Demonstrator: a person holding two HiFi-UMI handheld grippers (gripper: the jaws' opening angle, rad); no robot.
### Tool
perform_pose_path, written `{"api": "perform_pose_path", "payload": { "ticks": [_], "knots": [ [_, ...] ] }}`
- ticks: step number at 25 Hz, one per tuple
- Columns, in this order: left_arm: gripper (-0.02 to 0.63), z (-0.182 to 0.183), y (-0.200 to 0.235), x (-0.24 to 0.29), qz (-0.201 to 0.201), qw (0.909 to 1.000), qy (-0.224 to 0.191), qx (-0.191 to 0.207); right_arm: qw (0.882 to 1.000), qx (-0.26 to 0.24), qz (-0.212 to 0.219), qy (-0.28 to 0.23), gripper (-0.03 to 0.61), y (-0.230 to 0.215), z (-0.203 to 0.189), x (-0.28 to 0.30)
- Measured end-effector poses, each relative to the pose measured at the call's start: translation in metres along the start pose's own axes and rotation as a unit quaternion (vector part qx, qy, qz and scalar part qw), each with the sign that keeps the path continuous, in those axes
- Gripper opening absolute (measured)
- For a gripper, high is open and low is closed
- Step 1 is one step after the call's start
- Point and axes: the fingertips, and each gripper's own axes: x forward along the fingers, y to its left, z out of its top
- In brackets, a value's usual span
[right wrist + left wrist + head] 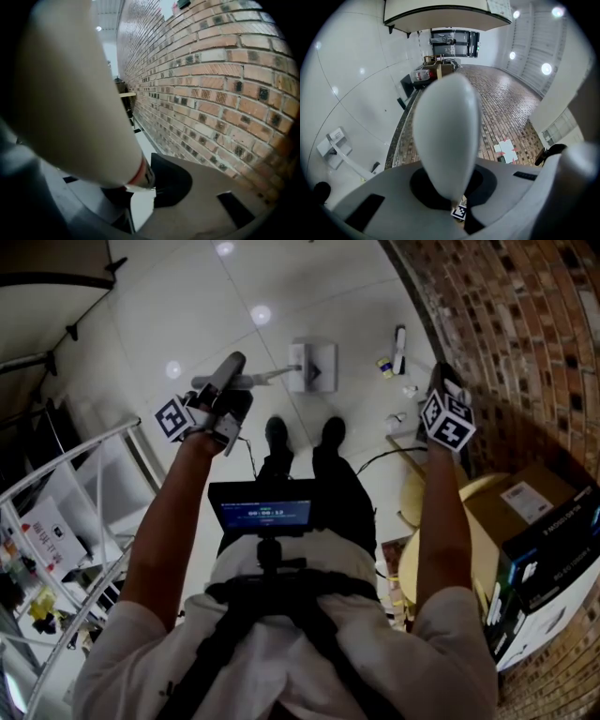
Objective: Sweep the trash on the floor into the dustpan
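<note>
A white dustpan [312, 367] stands on the pale tiled floor ahead of my feet, and its long handle [265, 378] runs back to my left gripper [225, 381]. That gripper [450, 190] is shut on the handle's rounded grey end [447, 126]; the dustpan [333, 147] also shows at the left of this view. My right gripper [441, 381] hangs by the brick wall [525, 324], and its jaws [140, 187] are shut on a cream broom handle [75, 103] with a red band. The broom's lower end [400, 341] rests near small pieces of trash [385, 367] [410, 390] [396, 418].
Cardboard boxes [530, 521] and round wooden pieces [422, 493] sit at my right against the wall. A white wire rack [75, 512] stands at my left. A cable [380, 457] lies on the floor by my shoes [277, 434].
</note>
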Motion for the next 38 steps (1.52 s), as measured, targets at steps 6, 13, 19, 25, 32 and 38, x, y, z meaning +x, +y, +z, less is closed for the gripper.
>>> {"api": "perform_pose_path", "payload": {
  "ticks": [6, 13, 19, 25, 32, 38],
  "knots": [
    [0.000, 0.003, 0.005, -0.007, 0.001, 1.0000, 0.007, -0.005, 1.000, 0.019, 0.001, 0.007, 0.048, 0.034, -0.011, -0.013],
    [0.000, 0.004, 0.009, -0.013, -0.001, 0.9997, 0.022, -0.010, 0.995, 0.103, 0.015, -0.001, 0.052, 0.084, -0.011, -0.032],
    [0.000, 0.005, 0.013, -0.015, -0.003, 0.9995, 0.027, -0.018, 0.988, 0.128, 0.079, -0.022, 0.050, 0.123, 0.002, -0.049],
    [0.000, 0.008, 0.007, -0.017, -0.020, 0.9993, 0.017, -0.026, 0.988, 0.118, 0.087, -0.051, 0.042, 0.112, 0.021, -0.072],
    [0.000, -0.001, -0.013, -0.005, -0.044, 0.9987, 0.019, -0.017, 0.994, 0.035, 0.053, -0.087, 0.041, 0.057, 0.059, -0.107],
    [0.000, -0.025, -0.017, 0.016, -0.046, 0.9980, 0.038, -0.021, 0.997, -0.031, -0.016, -0.069, 0.040, -0.022, 0.055, -0.111]
  ]
}}
